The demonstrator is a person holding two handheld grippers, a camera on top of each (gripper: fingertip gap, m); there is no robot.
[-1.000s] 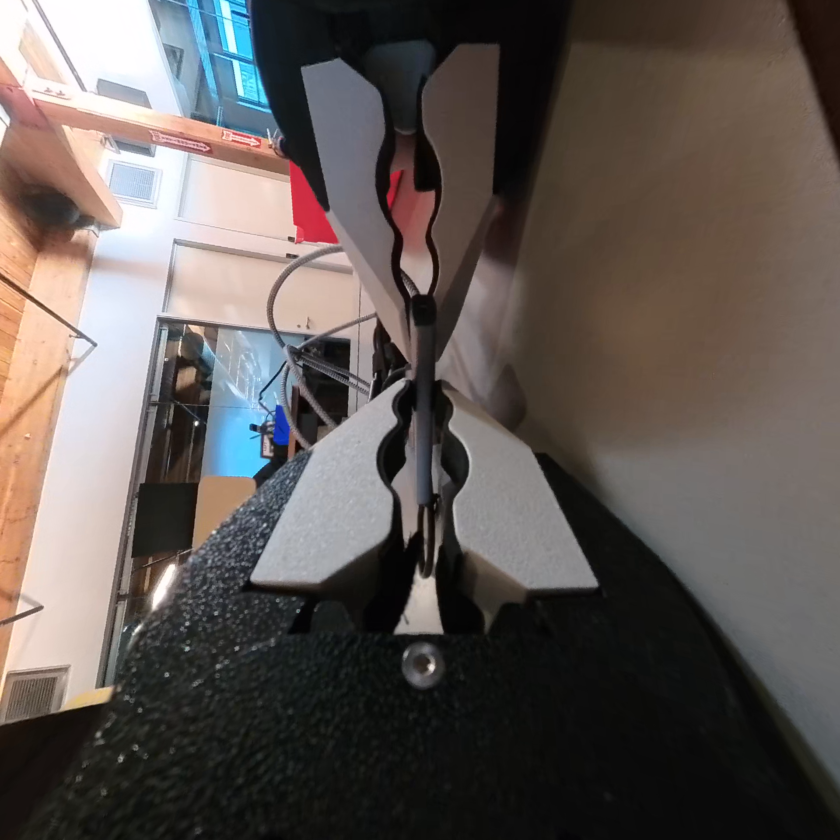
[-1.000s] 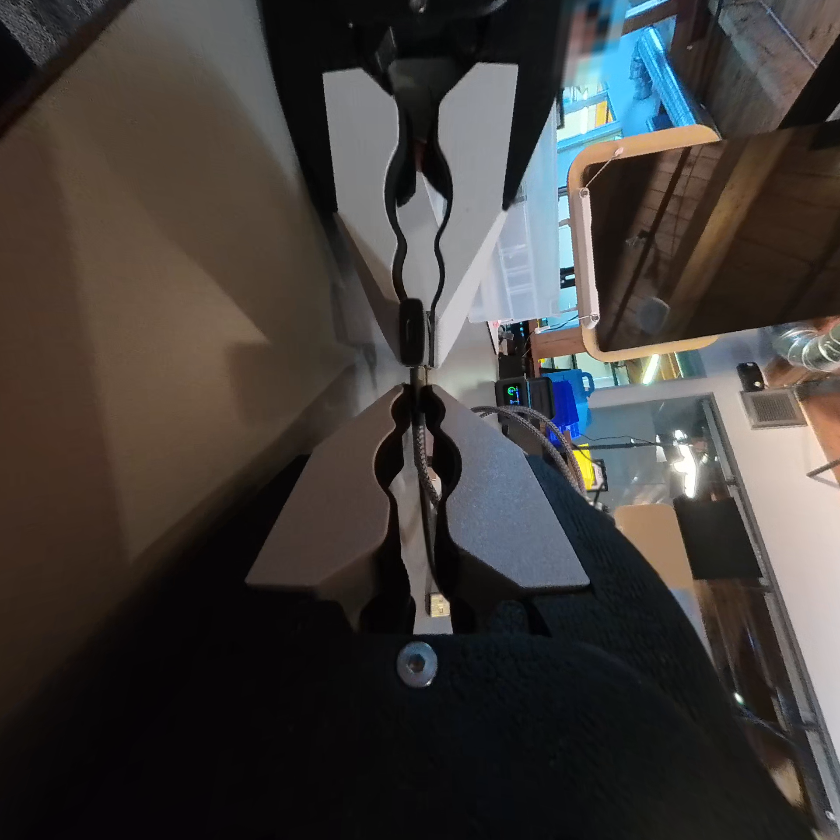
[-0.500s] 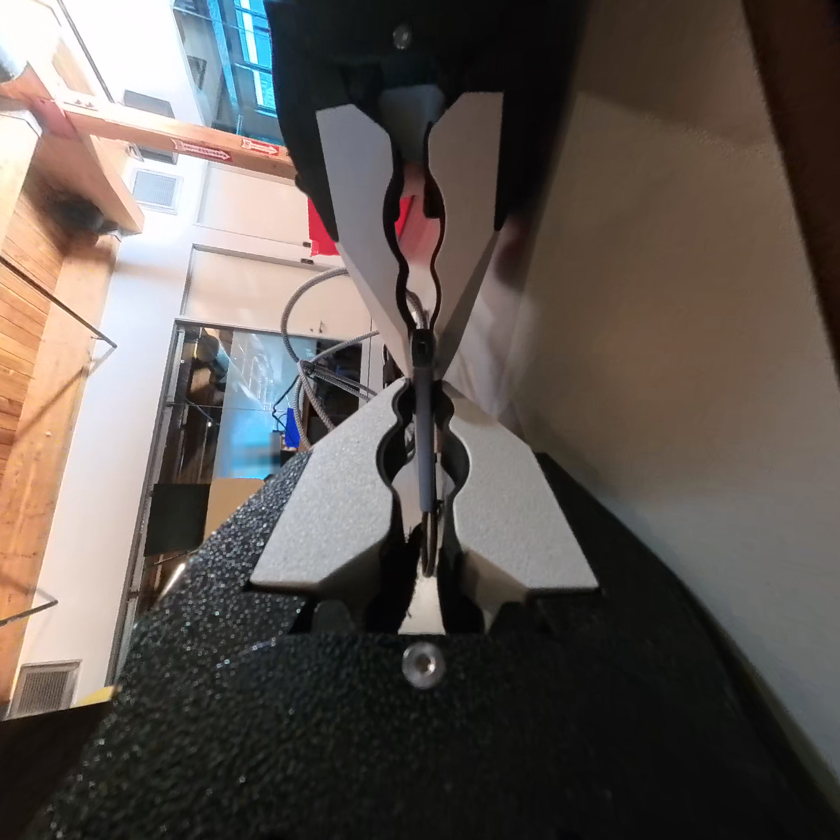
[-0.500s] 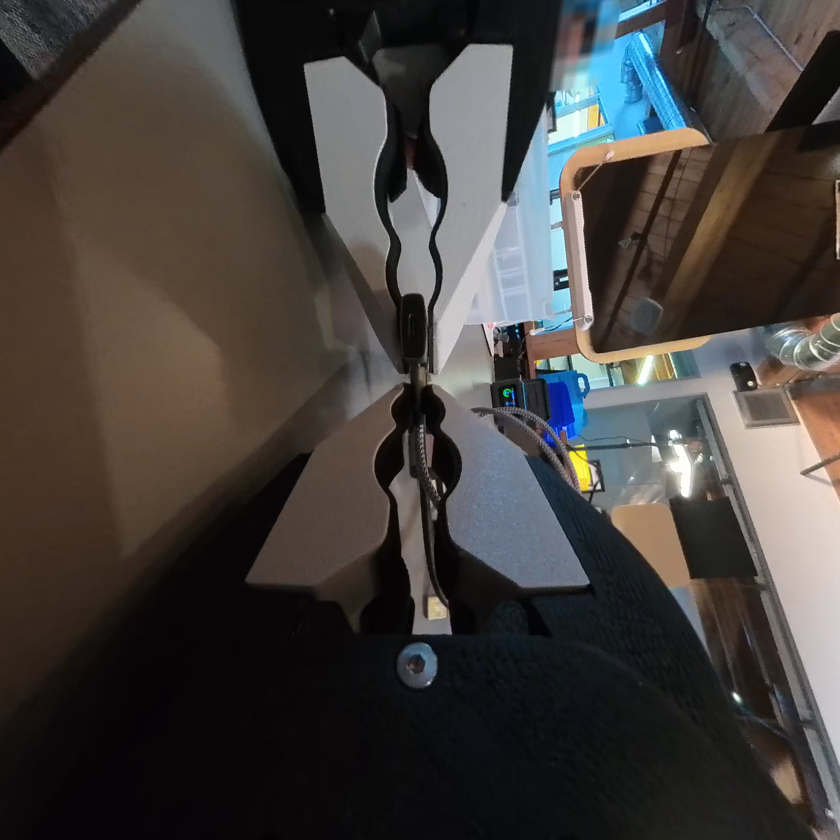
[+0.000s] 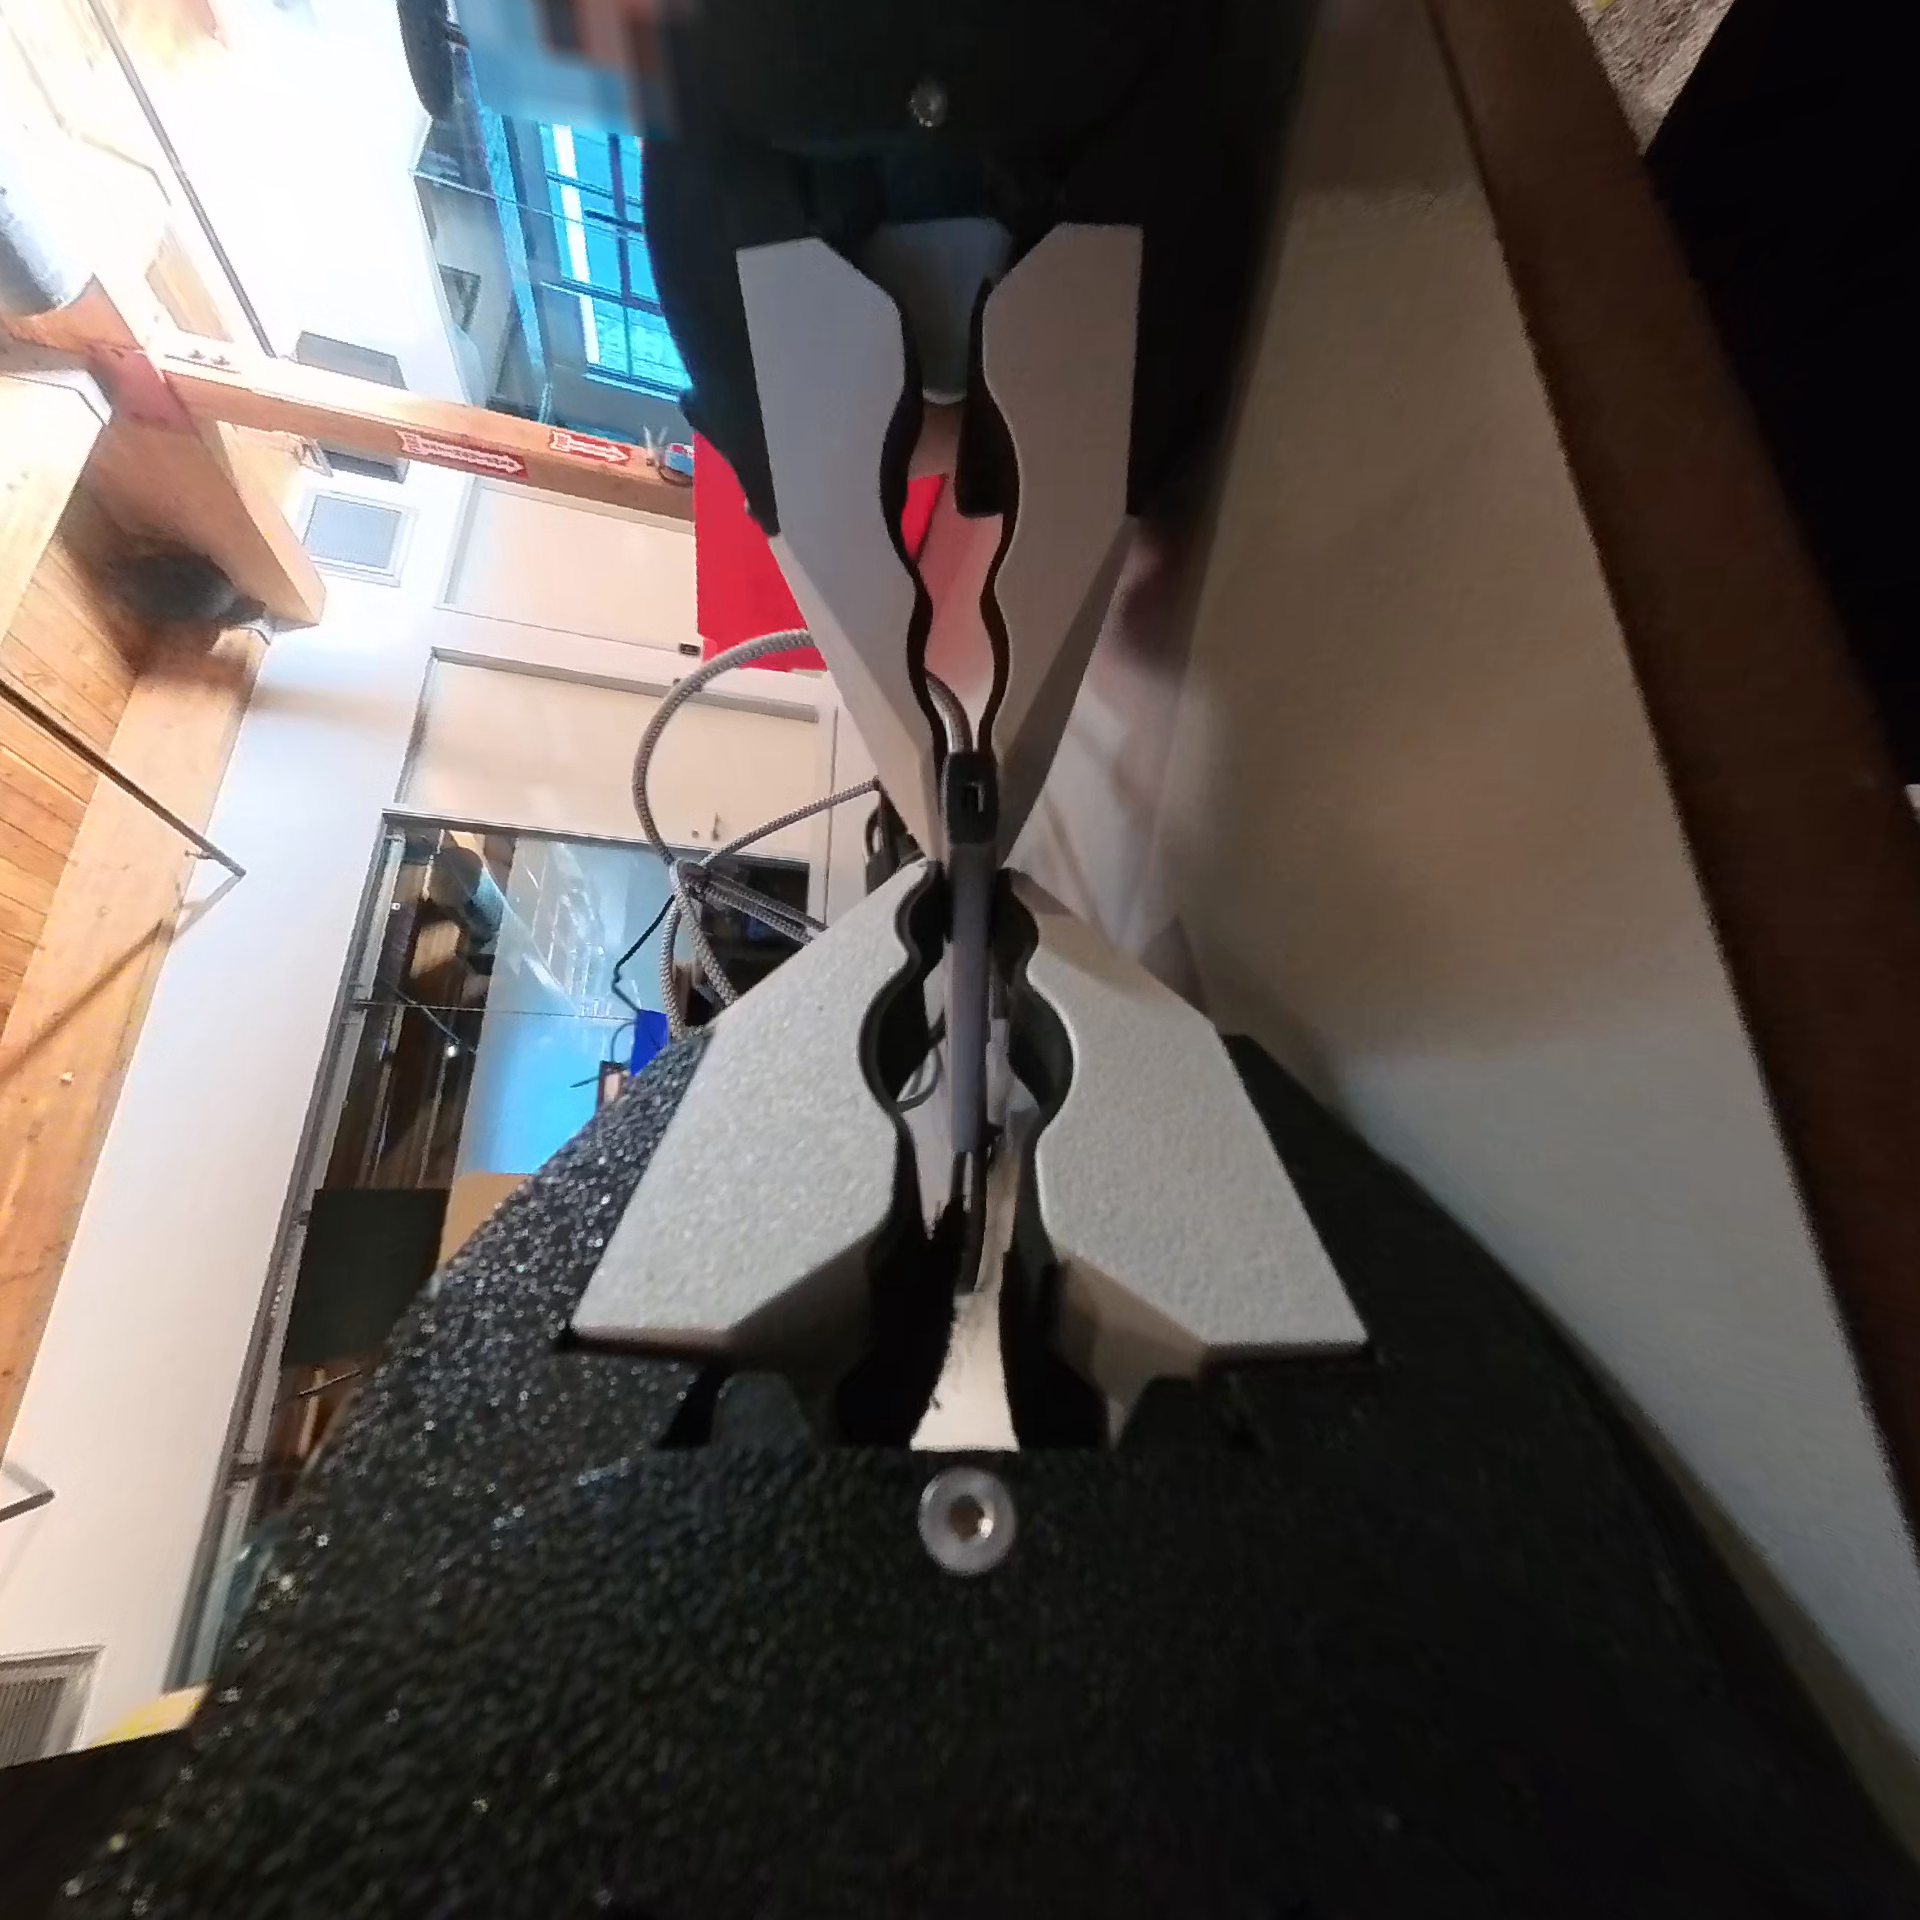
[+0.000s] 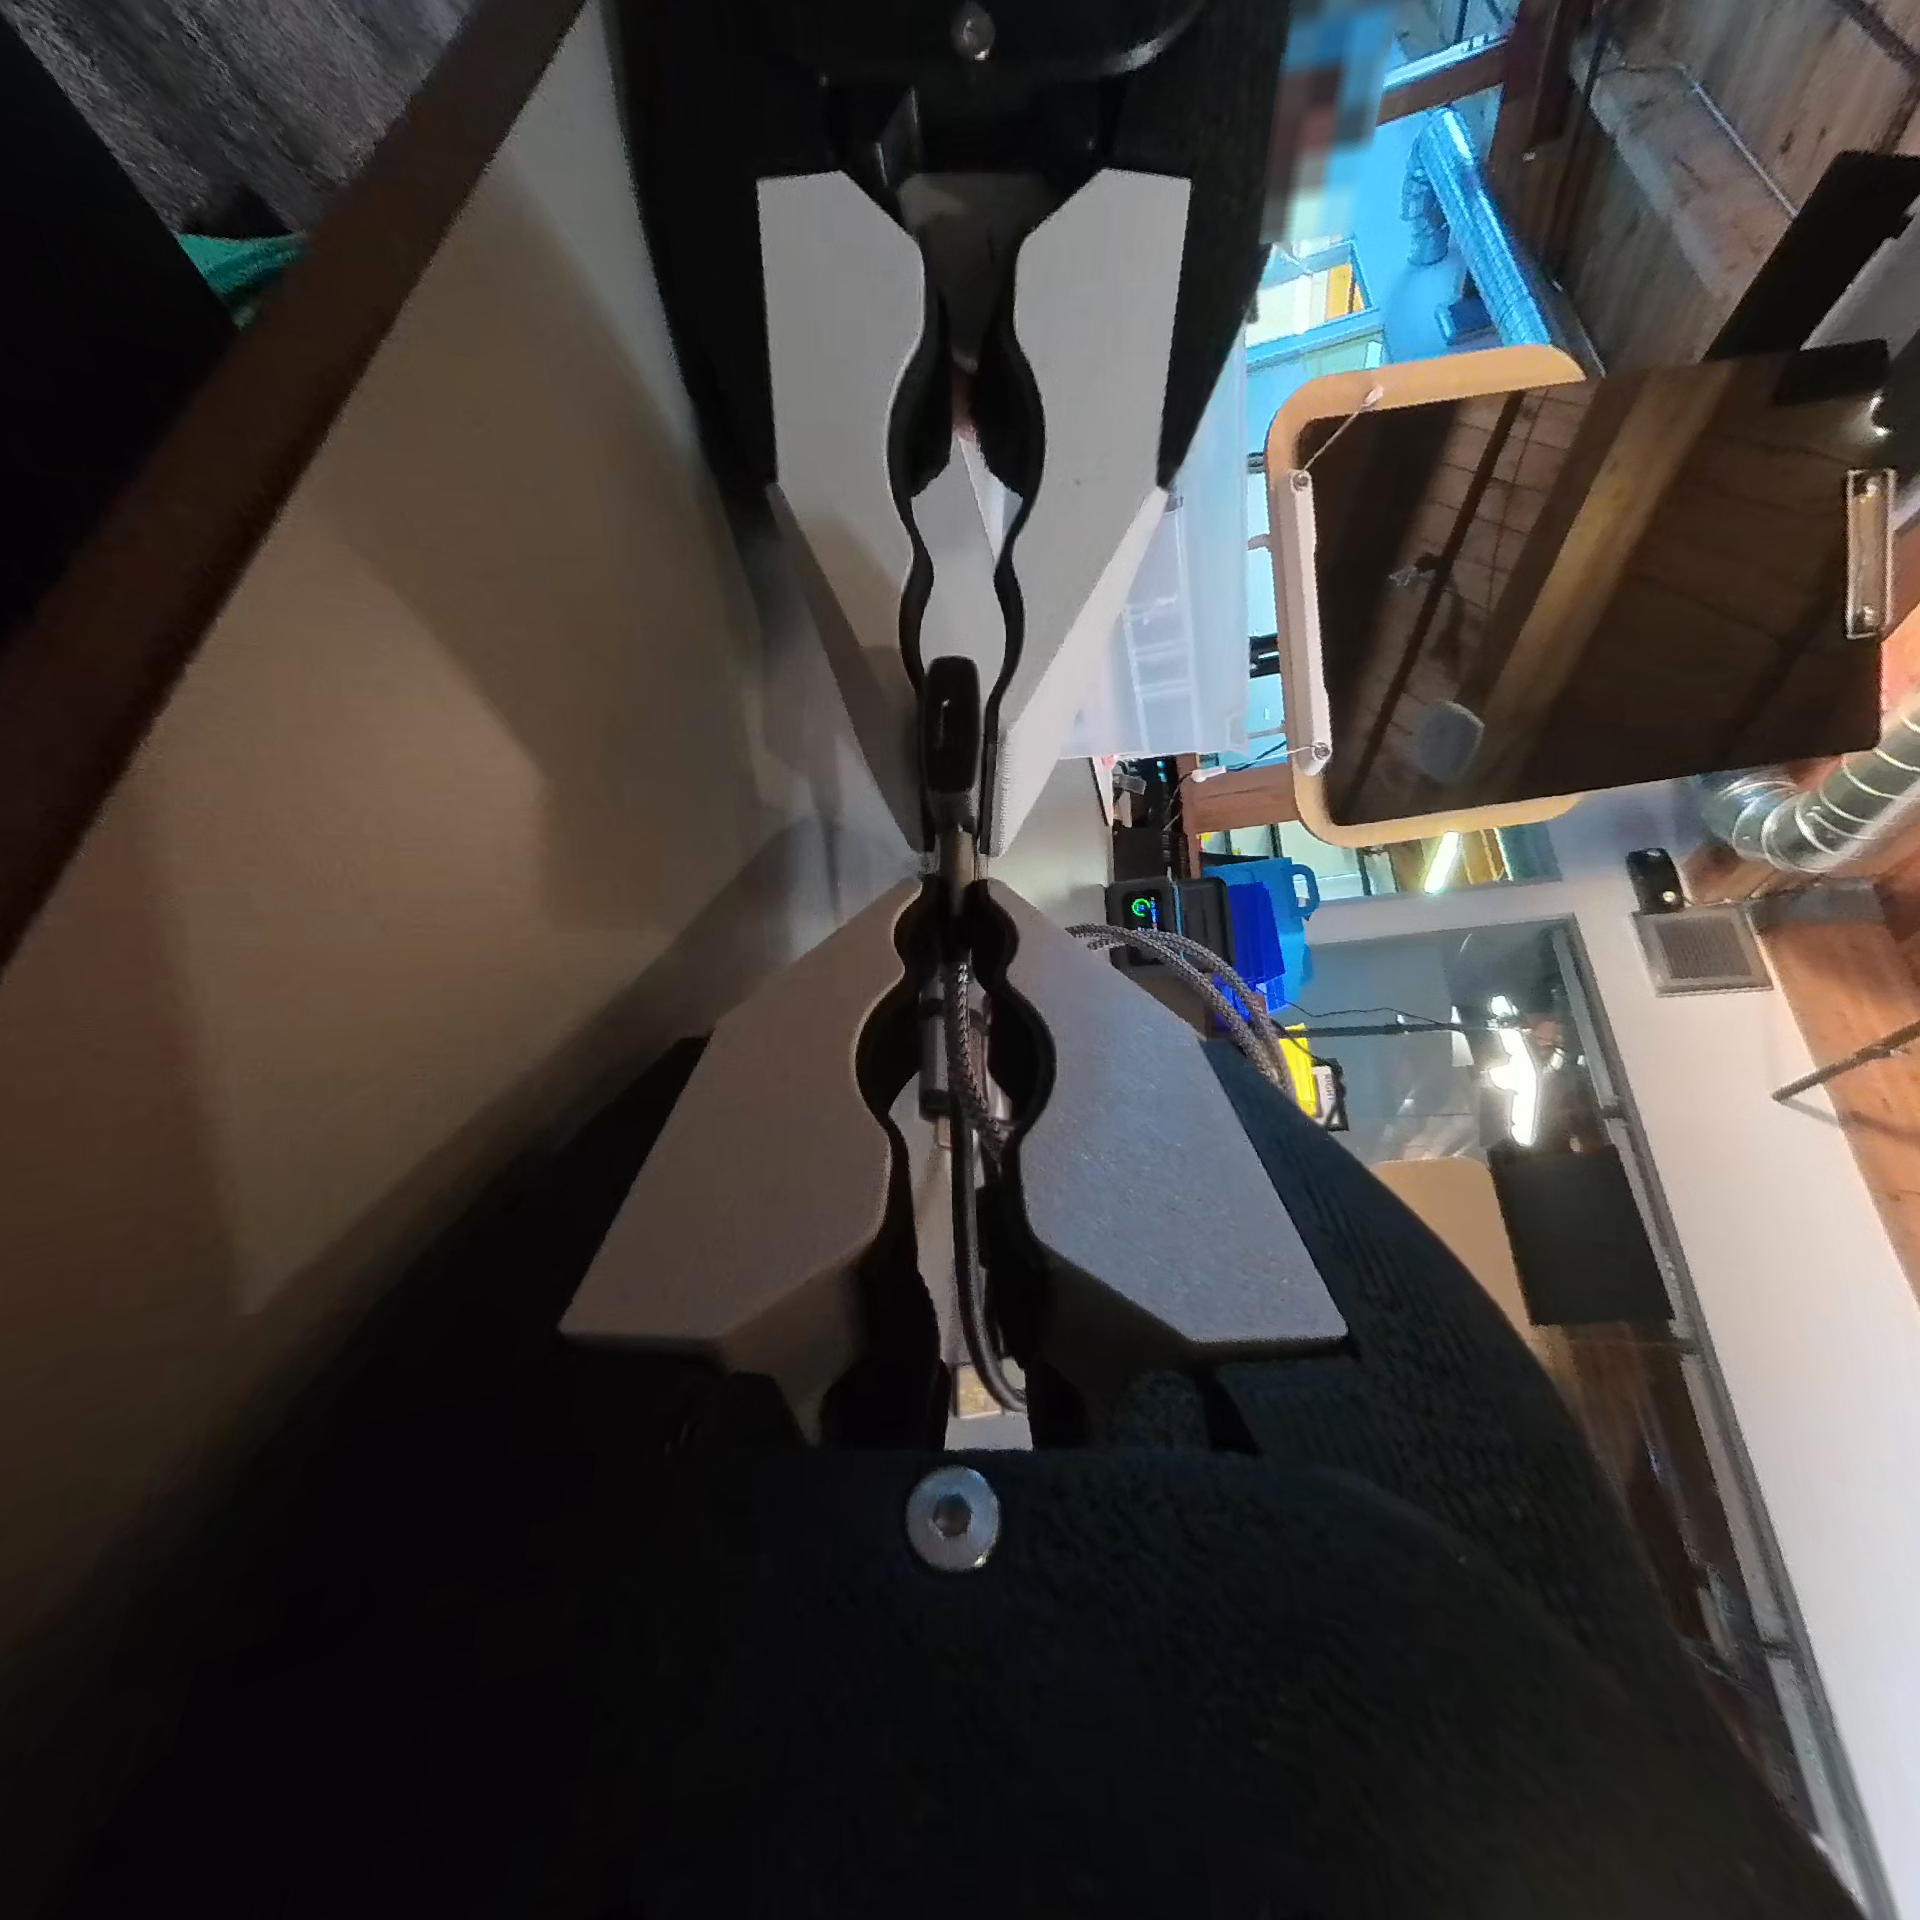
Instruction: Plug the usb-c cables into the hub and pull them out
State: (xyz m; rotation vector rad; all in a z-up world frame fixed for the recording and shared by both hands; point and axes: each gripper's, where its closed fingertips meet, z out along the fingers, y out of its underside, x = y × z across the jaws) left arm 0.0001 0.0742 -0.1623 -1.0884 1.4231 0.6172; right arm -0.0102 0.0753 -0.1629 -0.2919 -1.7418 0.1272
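In the left wrist view my left gripper [image 5: 968,891] is shut on a thin grey hub [image 5: 966,997], seen edge-on. My right gripper [image 5: 968,826] faces it tip to tip and is shut on a black usb-c plug [image 5: 968,800], in line with the hub's end and touching it. Its grey braided cable [image 5: 665,748] loops off left. In the right wrist view my right gripper [image 6: 951,894] grips the braided cable [image 6: 961,1029] behind the plug. The left gripper [image 6: 951,831] above it holds the dark hub end [image 6: 951,727]. The joint itself is hidden between the fingertips.
A white tabletop [image 5: 1455,935] with a dark wooden edge runs beside both grippers; it also shows in the right wrist view [image 6: 364,831]. More braided cables [image 6: 1195,966] lead to a black device with a small lit display [image 6: 1148,914] next to blue bins [image 6: 1262,935]. Only a small space, under 4 cm, lies between the two pairs of fingers.
Both grippers stay shut and tip to tip. The black plug now sits a little closer to my left fingertips. Both views have tilted slightly.
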